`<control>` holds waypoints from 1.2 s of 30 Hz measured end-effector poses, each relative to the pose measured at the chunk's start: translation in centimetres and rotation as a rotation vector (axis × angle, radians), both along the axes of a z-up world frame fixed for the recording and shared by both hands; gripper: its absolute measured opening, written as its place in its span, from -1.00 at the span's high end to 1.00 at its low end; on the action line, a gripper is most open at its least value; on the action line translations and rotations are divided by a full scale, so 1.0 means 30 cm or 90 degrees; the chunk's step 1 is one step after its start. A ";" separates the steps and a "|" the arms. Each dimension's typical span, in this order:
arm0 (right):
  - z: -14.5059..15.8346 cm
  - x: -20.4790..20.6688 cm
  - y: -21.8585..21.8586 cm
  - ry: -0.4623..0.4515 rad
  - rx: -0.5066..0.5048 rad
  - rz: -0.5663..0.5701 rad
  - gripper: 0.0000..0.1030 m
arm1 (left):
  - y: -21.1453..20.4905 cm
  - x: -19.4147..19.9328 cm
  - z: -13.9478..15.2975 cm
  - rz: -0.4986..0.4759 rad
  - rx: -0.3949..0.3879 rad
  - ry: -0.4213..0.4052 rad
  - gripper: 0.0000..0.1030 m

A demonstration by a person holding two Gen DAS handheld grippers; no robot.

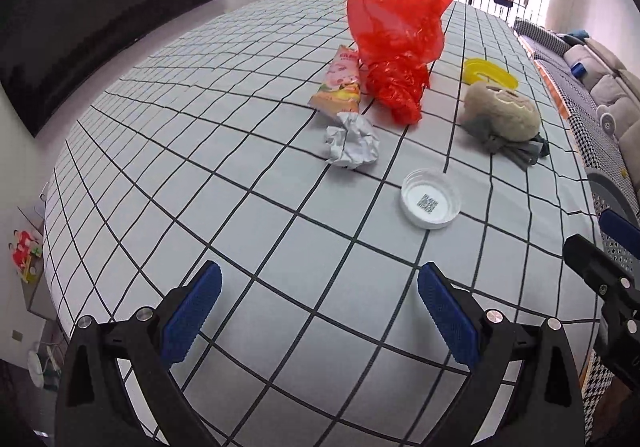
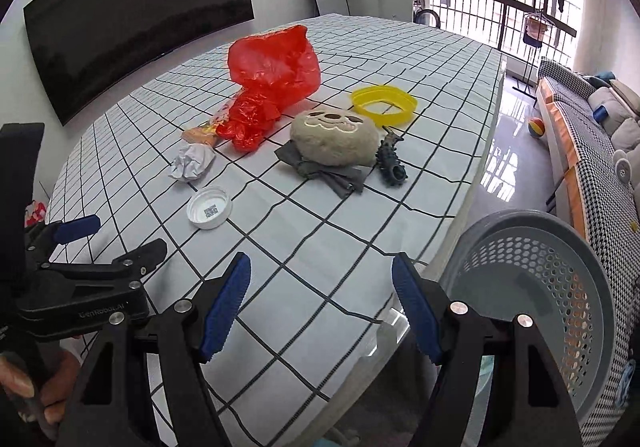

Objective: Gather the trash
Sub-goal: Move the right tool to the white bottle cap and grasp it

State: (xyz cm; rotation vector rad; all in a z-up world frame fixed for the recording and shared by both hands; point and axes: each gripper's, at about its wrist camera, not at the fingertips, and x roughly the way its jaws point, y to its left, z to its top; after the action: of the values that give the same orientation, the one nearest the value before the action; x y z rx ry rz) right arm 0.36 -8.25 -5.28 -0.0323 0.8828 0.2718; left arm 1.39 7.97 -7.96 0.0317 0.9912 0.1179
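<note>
Left wrist view: my left gripper (image 1: 320, 311) hangs over the checked tablecloth (image 1: 208, 175) at the bottom of the frame, its blue pads spread wide with only cloth between them. Above it, right of centre, a white cap (image 1: 431, 203) lies open side up. Further up, near mid-frame, sits a crumpled paper ball (image 1: 352, 143), touching the lower end of a pink snack wrapper (image 1: 340, 83). A red plastic bag (image 1: 396, 47) stands just right of the wrapper in the upper middle. A beige plush toy (image 1: 500, 111) lies on a grey cloth (image 1: 516, 151) at the right, with a yellow ring (image 1: 488, 73) behind it.

Right wrist view: my right gripper (image 2: 322, 303) is at the bottom centre, over the table's near edge, jaws wide apart and holding nothing. A grey perforated basket (image 2: 536, 287) fills the lower right, beside the table and below its top. A dark spiky toy (image 2: 392, 161) lies just right of the plush toy, right of centre. My left gripper shows at the left edge, a hand (image 2: 40, 387) on its handle in the lower left corner.
</note>
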 end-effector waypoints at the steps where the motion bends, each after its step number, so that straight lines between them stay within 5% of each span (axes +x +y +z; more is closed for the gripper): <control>1: -0.001 0.006 0.008 0.002 0.001 0.003 -0.36 | 0.004 0.005 -0.014 0.001 0.005 0.012 -0.89; 6: 0.004 0.030 0.052 0.006 0.001 0.020 -0.36 | 0.059 0.011 -0.034 0.017 -0.059 0.032 -0.90; 21: -0.002 0.091 0.176 0.017 -0.016 0.058 -0.38 | 0.104 0.005 -0.022 0.011 -0.034 0.035 -0.88; 36: -0.065 0.171 0.327 0.050 -0.058 0.083 -0.40 | 0.328 -0.015 0.109 0.074 0.018 -0.087 -0.88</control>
State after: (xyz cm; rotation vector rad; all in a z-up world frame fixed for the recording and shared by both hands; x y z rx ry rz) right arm 5.48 1.57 -7.21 -0.1648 0.9725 0.3572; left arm 0.93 17.80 -4.70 -0.0074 0.8548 0.2373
